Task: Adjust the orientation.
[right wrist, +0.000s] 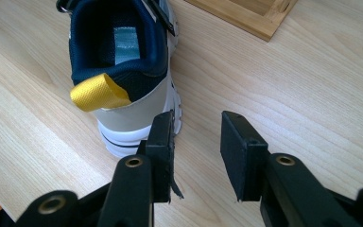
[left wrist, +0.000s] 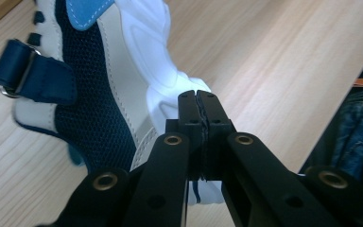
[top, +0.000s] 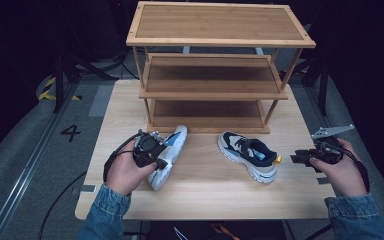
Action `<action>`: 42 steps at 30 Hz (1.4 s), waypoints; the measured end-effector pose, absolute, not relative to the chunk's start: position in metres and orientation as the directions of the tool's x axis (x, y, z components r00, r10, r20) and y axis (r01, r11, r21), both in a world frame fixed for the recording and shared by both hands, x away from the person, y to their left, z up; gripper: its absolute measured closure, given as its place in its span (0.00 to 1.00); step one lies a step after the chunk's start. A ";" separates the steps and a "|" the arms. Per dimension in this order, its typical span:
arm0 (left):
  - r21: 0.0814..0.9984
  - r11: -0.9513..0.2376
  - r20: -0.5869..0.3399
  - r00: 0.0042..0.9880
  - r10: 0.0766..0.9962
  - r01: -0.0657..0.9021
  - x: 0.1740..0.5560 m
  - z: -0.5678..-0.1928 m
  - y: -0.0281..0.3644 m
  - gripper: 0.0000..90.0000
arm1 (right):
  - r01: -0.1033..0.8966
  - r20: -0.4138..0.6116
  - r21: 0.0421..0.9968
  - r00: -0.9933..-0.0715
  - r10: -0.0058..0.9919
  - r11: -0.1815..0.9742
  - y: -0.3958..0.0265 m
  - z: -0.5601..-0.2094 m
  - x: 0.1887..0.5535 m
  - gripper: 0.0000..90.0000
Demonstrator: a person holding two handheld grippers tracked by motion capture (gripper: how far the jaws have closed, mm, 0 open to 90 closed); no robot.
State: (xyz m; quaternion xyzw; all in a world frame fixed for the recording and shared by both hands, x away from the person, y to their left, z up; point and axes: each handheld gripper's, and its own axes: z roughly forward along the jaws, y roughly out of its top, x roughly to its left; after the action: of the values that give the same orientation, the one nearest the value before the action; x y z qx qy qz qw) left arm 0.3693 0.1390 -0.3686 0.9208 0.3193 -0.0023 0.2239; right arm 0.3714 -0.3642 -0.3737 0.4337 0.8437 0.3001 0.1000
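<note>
1. The table [top: 205,200] is pale wood, with grey floor around it. A floor mark "4" [top: 70,132] lies off its left edge.
2. A three-tier wooden rack [top: 215,65] stands at the far middle of the table. Its bottom shelf is just behind both shoes, and nothing lies between the shoes and it.
3. The left shoe [top: 172,150] lies on the table left of centre, tipped onto its side. Its long axis runs from near-left to far-right, the far end close to the rack's base. It has a white chunky sole, navy mesh, a light-blue panel and a navy strap with a metal ring [left wrist: 9,71].
4. The right shoe [top: 247,155] stands upright on its sole, right of centre and apart from the other. Its toe points far-left and its heel near-right. It is cream and navy with a yellow heel tab [right wrist: 97,92].
5. The left gripper [left wrist: 199,101] rests over the left shoe's near end. Its jaws are pressed together, with the white sole just behind their tips; I cannot tell whether they pinch anything.
6. The right gripper [right wrist: 196,142] hangs at the table's right edge, near the right shoe's heel. Its jaws stand apart around bare table.
</note>
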 end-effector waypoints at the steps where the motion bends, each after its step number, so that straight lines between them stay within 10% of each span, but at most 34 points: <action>1: 0.411 -0.706 -0.148 0.806 0.573 0.577 0.368 -0.369 0.134 1.00 | 0.671 0.090 0.593 -0.604 0.792 0.445 -0.364 -0.374 0.371 0.74; 15: 0.516 -0.744 -0.161 0.902 0.401 0.423 0.333 -0.339 0.090 0.93 | 0.665 0.088 0.597 -0.611 0.787 0.449 -0.366 -0.373 0.369 0.73; 29: 0.424 -0.695 -0.062 0.784 0.618 0.581 0.350 -0.350 0.129 0.88 | 0.666 0.087 0.598 -0.607 0.790 0.446 -0.367 -0.372 0.368 0.73; 42: 0.327 -0.736 -0.151 0.802 0.579 0.593 0.342 -0.384 0.124 0.91 | 0.643 0.067 0.622 -0.613 0.788 0.447 -0.368 -0.367 0.365 0.73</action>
State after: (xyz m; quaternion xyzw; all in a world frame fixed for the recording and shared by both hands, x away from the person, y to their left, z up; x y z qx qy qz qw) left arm 0.3423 0.1244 -0.3836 0.9314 0.3144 -0.0195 0.1821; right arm 0.3652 -0.3677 -0.3669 0.4244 0.8425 0.3106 0.1166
